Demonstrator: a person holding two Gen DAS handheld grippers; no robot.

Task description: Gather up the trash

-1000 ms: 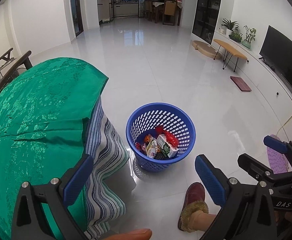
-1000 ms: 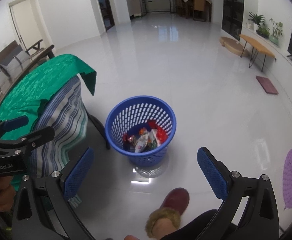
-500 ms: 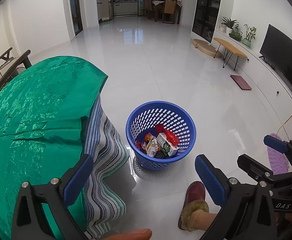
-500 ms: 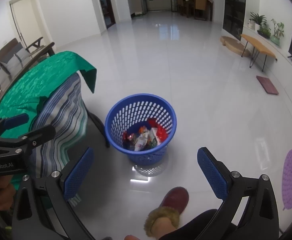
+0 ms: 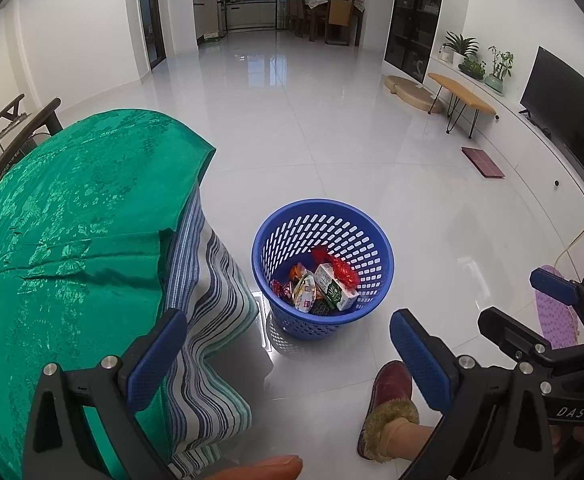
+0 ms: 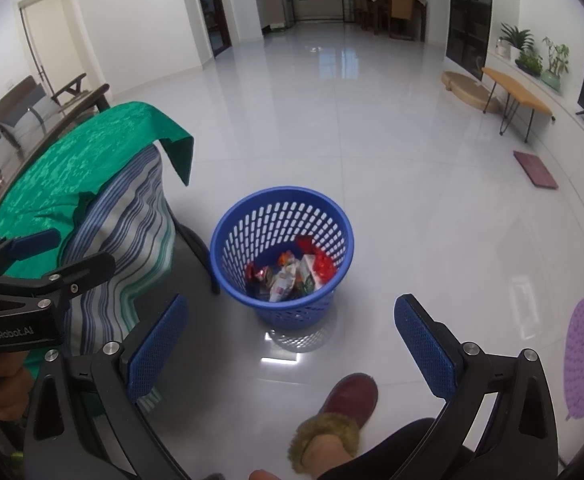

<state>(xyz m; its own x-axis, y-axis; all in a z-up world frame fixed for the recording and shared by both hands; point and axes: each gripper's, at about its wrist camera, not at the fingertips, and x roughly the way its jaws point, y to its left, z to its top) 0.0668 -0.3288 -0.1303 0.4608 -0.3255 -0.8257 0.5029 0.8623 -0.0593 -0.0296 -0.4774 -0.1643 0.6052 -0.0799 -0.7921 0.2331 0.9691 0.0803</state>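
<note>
**Light, crinkly trash sits in the blue basket; both grippers hang empty above it**

The blue perforated wastebasket (image 5: 323, 268) stands on the glossy white tile floor (image 5: 332, 152), just beside the corner of the table where the green tablecloth (image 5: 71, 208) gives way to a hanging striped cloth (image 5: 211, 300). In its bottom lies the trash: a small white-and-green carton (image 5: 335, 287), a red crinkled wrapper (image 5: 342, 270) leaning against the far inner wall, and several printed snack packets (image 5: 304, 290) bunched toward the table side.

The left gripper (image 5: 287, 354) and the right gripper (image 6: 289, 344) both hover above the floor on the near side of the basket, fingers spread wide with nothing between them. A maroon fur-trimmed slipper (image 6: 346, 404) rests on the floor below.

Judging by looks, everything here is light. The wrappers are thin foil or film: soft, slippery, likely to crumple and slide, so a pinch across a bunched fold would probably hold better than one on a flat face. The carton looks stiffer and would take a grip across its narrow sides, though hard pressure may crush it. The basket itself seems to be thin, springy plastic; its rolled rim is the natural hold, and one-sided lifting could tip it and spill the contents.

No loose trash shows on the tablecloth or the floor in either view.
</note>
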